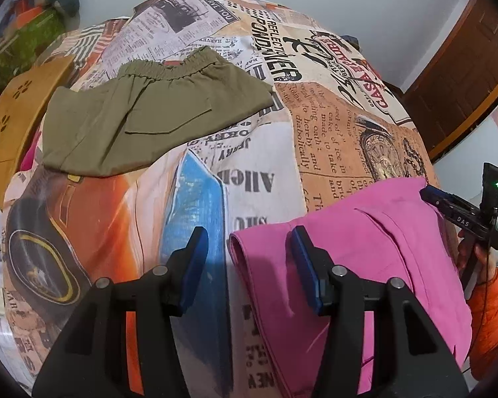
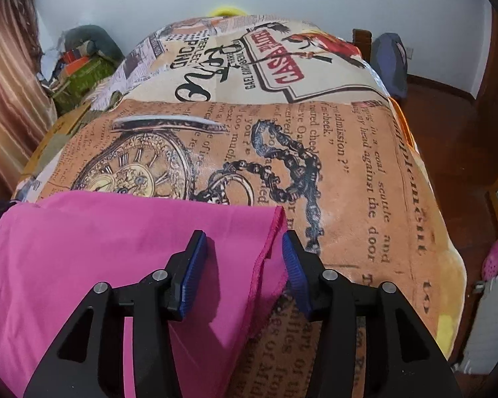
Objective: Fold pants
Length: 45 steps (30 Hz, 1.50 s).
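Observation:
Pink pants (image 1: 365, 248) lie folded flat on the printed bedspread (image 1: 255, 172). My left gripper (image 1: 249, 248) is open above the pants' left folded edge; its right finger is over the fabric, its left finger over the bedspread. In the right wrist view my right gripper (image 2: 244, 252) is open over the right hemmed edge of the pink pants (image 2: 99, 248). The right gripper also shows at the right edge of the left wrist view (image 1: 461, 212), held by a hand in an orange sleeve. Neither holds cloth.
Olive-green pants (image 1: 142, 116) lie folded at the far left of the bed. A wooden board (image 1: 13, 122) and cluttered boxes (image 1: 33, 33) stand at the left. A dark backpack (image 2: 390, 63) and wooden floor (image 2: 455, 152) are to the right of the bed.

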Available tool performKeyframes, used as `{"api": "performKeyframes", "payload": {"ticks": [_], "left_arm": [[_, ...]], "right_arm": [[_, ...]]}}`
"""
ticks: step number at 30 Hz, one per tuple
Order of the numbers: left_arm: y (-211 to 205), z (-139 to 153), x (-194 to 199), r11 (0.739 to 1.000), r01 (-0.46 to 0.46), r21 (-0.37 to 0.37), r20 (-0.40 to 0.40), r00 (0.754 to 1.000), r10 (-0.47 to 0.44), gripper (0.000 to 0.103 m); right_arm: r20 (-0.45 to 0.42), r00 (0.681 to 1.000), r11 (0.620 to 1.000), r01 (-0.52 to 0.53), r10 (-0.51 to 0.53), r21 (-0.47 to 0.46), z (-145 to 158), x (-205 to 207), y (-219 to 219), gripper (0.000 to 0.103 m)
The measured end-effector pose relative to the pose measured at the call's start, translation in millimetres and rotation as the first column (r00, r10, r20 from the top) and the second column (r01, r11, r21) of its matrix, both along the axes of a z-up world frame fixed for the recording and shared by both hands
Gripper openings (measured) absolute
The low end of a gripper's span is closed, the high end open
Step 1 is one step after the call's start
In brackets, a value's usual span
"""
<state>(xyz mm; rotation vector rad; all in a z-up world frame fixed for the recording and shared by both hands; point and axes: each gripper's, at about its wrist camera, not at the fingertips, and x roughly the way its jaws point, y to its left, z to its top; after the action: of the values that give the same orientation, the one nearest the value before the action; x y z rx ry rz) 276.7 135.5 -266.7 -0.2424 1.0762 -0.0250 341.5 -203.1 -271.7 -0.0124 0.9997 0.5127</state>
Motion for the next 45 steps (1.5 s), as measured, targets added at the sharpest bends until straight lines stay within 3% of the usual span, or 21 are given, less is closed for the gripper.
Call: {"api": "performKeyframes", "payload": {"ticks": [3,5,7,10,19,24,26,28,33,35,36,37,45], "left_arm": [[0,0,0,1.0,-0.004,-0.007,0.004,1.0,0.004,0.049],[-2,1,0,0.999,0.022,-0.037,0.008,1.0,-0.022,0.034],[-9,4,0,1.0,0.027,0.006,0.018,0.999,-0.028,0.028],[-19,6,-2,0.995,0.036,0.095,0.038,0.999,-0.039,0.017],[-24,15,-12,0.985,0.023,0.174,0.093,0.995,-0.039,0.014],[-28,12,-12,0.973,0.052,0.225,0.082,0.994,-0.072,0.014],[-30,9,-12,0.969,0.06,0.24,0.078,0.994,-0.081,0.014],[-33,8,-11,0.965,0.063,0.253,0.078,0.993,-0.085,0.014],[-33,4,-10,0.967,0.067,0.247,0.074,0.993,-0.088,0.015],[-32,4,-10,0.968,0.067,0.243,0.073,0.993,-0.087,0.015],[-32,4,-10,0.968,0.064,0.242,0.075,0.994,-0.085,0.015],[-32,4,-9,0.969,0.062,0.24,0.076,0.994,-0.082,0.014],[-34,24,-11,0.963,0.059,0.264,0.135,0.986,-0.097,0.013]], "right_arm": [[0.008,1.0,1.0,-0.015,0.015,0.003,1,-3,2,0.04],[0.014,0.999,1.0,-0.029,0.029,0.002,1,-4,4,0.026],[0.037,0.999,1.0,-0.015,0.015,-0.014,2,-1,6,0.006],[0.062,0.998,1.0,0.009,-0.008,-0.015,3,0,4,0.004],[0.14,0.99,0.997,0.02,-0.01,-0.07,13,-5,4,0.004],[0.112,0.994,0.998,0.004,0.004,-0.07,12,-4,4,0.005],[0.095,0.995,0.998,0.02,-0.014,-0.058,13,1,1,0.012],[0.077,0.997,0.999,0.025,-0.022,-0.044,11,6,0,0.033],[0.036,0.999,0.999,-0.007,0.009,-0.039,-4,19,10,0.036],[0.05,0.998,0.998,-0.04,0.042,-0.052,-5,19,18,0.03],[0.048,0.997,0.997,-0.057,0.059,-0.05,-5,18,20,0.009],[0.049,0.996,0.996,-0.068,0.071,-0.053,-5,17,23,0.005],[0.215,0.975,0.989,-0.03,0.061,-0.147,11,9,23,0.003]]}}
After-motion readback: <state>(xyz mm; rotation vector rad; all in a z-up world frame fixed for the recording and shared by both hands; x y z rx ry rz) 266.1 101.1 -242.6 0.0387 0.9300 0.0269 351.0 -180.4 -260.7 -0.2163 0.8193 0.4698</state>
